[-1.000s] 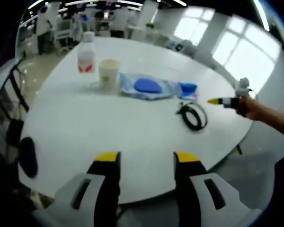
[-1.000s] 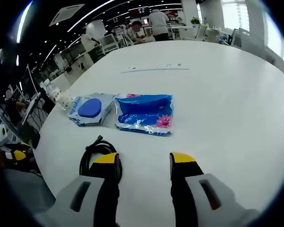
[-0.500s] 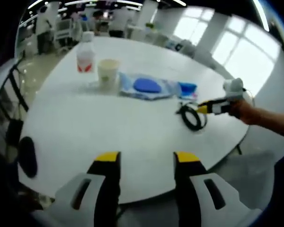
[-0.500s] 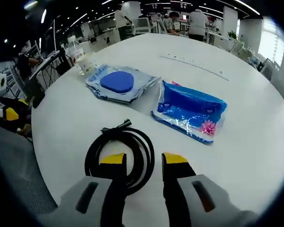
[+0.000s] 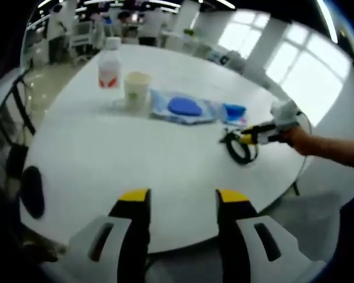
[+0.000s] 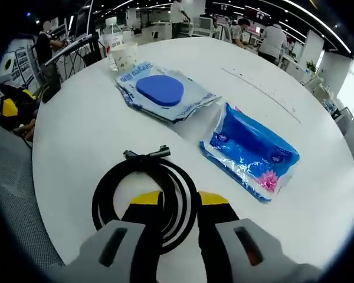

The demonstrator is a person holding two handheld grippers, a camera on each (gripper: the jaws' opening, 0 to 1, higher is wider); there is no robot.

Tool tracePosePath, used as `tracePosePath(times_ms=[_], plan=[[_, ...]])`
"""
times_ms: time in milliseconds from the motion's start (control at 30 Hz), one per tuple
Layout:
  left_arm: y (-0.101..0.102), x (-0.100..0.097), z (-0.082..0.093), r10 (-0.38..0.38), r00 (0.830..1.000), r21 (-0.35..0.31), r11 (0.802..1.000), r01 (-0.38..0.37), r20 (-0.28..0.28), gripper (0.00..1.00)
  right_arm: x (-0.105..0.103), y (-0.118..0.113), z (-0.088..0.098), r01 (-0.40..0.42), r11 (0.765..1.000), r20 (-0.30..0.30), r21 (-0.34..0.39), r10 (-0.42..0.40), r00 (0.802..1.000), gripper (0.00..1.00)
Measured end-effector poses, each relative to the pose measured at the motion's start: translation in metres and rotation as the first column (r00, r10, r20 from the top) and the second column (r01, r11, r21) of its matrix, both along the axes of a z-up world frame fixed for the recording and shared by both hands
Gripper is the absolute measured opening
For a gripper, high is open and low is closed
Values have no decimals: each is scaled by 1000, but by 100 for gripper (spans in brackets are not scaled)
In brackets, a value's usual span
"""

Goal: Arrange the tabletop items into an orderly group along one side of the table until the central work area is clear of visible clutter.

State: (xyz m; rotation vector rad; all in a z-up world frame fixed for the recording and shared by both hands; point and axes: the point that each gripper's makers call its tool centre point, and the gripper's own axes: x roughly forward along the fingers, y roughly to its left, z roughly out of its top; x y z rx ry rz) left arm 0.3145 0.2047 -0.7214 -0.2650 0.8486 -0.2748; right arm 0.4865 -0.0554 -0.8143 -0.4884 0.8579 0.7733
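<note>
The table (image 6: 318,106) is white, smooth and a little shiny, with soft light on its top out to its round edge. The coiled cable (image 6: 144,197) is black and looks like smooth rubber or plastic. The blue wipes pack (image 6: 251,152) is thin crinkly plastic, very shiny. The pale pack (image 6: 163,96) has wrinkly shiny plastic and a smooth blue plastic lid. The cup (image 5: 136,89) looks like matt paper. The bottle (image 5: 108,68) is clear plastic.
</note>
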Motion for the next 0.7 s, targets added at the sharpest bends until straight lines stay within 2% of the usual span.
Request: tracePosePath(times_ms=[167, 267, 433, 500, 600, 667, 700], plan=[[0, 0, -1, -6, 1000, 6, 1000, 6, -3, 41, -3, 4, -1, -13, 1000, -2, -9, 13, 1000, 20], [-1, -1, -1, -6, 1000, 3, 1000, 6, -6, 41, -7, 5, -1, -40, 998, 9, -41, 40, 999, 18], [-1, 0, -2, -3, 1000, 2, 1000, 3, -7, 41, -10, 7, 0, -21, 1000, 1, -19, 21, 1000, 14], [-1, 0, -2, -2, 1000, 2, 1000, 2, -8, 40, -9, 5, 1, 3, 1000, 5, -17, -3, 1000, 13], [-1, 0, -2, -1, 1000, 3, 1000, 1, -7, 40, -8, -2, 3, 111, 994, -11, 15, -111, 994, 11], [-1, 0, -1, 0, 1000, 1, 1000, 0, -6, 40, -8, -6, 2, 139, 990, -15, 16, -139, 990, 11], [-1, 0, -1, 1, 1000, 1, 1000, -1, -6, 40, -8, -9, 2, 179, 984, -25, 24, -178, 984, 11]])
